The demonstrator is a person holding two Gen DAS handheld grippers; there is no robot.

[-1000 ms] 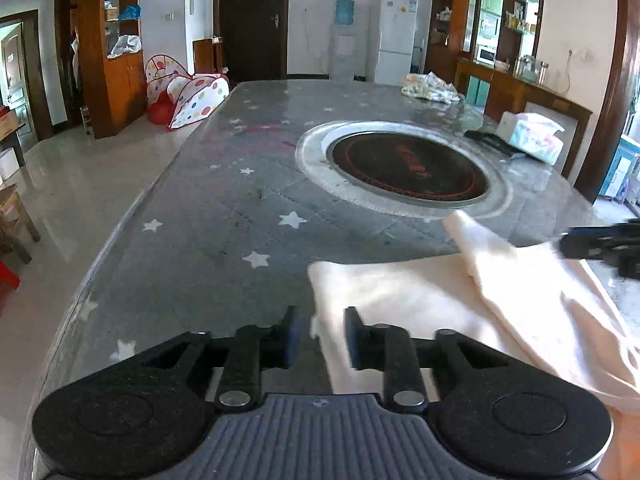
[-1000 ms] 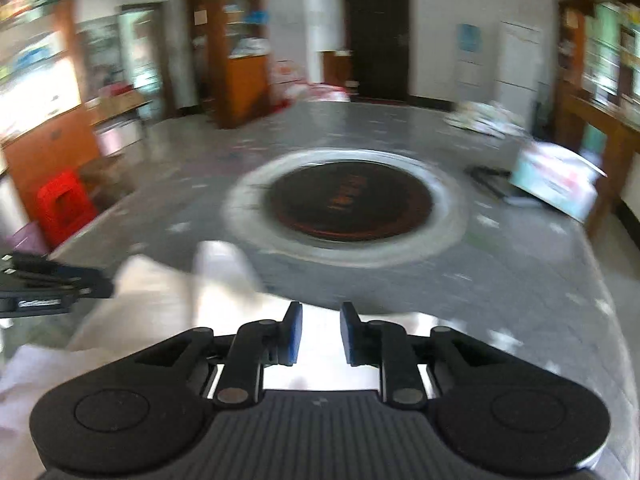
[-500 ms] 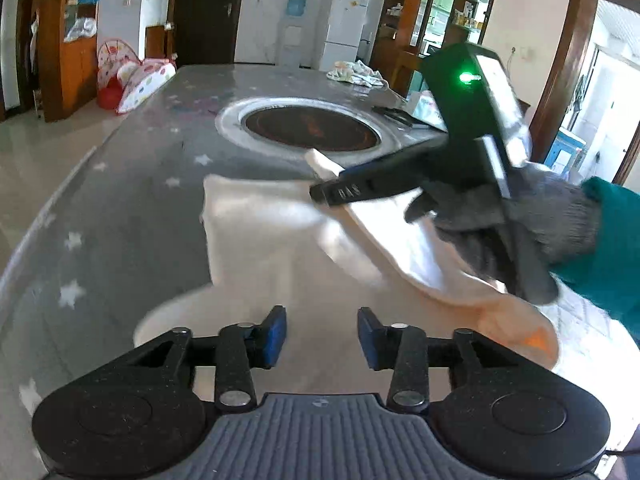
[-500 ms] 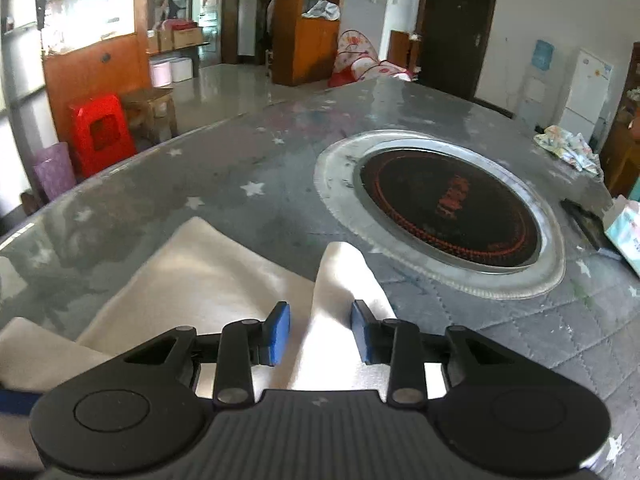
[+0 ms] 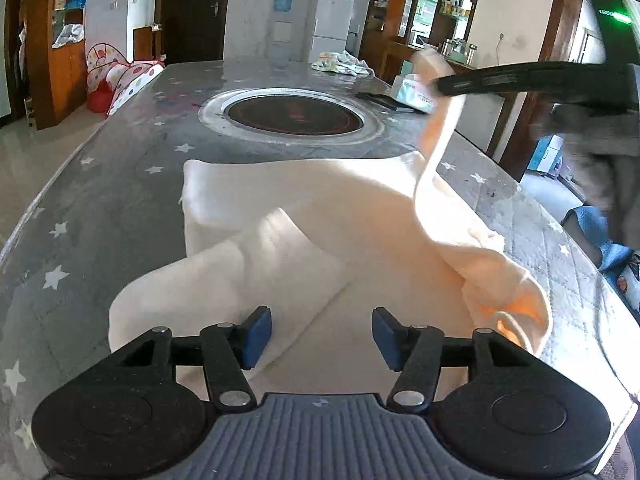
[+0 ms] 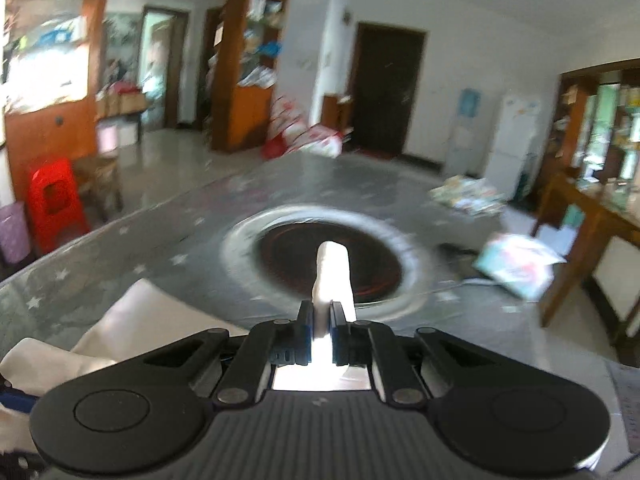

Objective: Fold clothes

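- The left gripper (image 5: 320,338) hovers low over the near edge of a cream garment (image 5: 280,216), its blue-padded fingers (image 5: 256,336) spread wide with nothing between them.
- The garment lies on the grey, star-patterned table (image 5: 120,168), one flap folded over near the left finger.
- The right gripper (image 5: 440,86) pinches a strip of the garment and holds it above the table.
- A round inset burner (image 5: 296,114) sits beyond the cloth.

Worktop (image 5: 120,184): grey quilted cover with white stars, and a round dark hotplate (image 5: 294,114) set in a silvery ring at its middle. Far end: crumpled patterned cloth (image 5: 340,65); right edge: tissue pack (image 5: 412,92) just beside a flat black item (image 5: 384,101). Beyond: white fridge (image 5: 332,16), water dispenser (image 5: 282,24), dark door (image 5: 192,8), polka-dot play tent (image 5: 120,76), red stool (image 6: 56,204).
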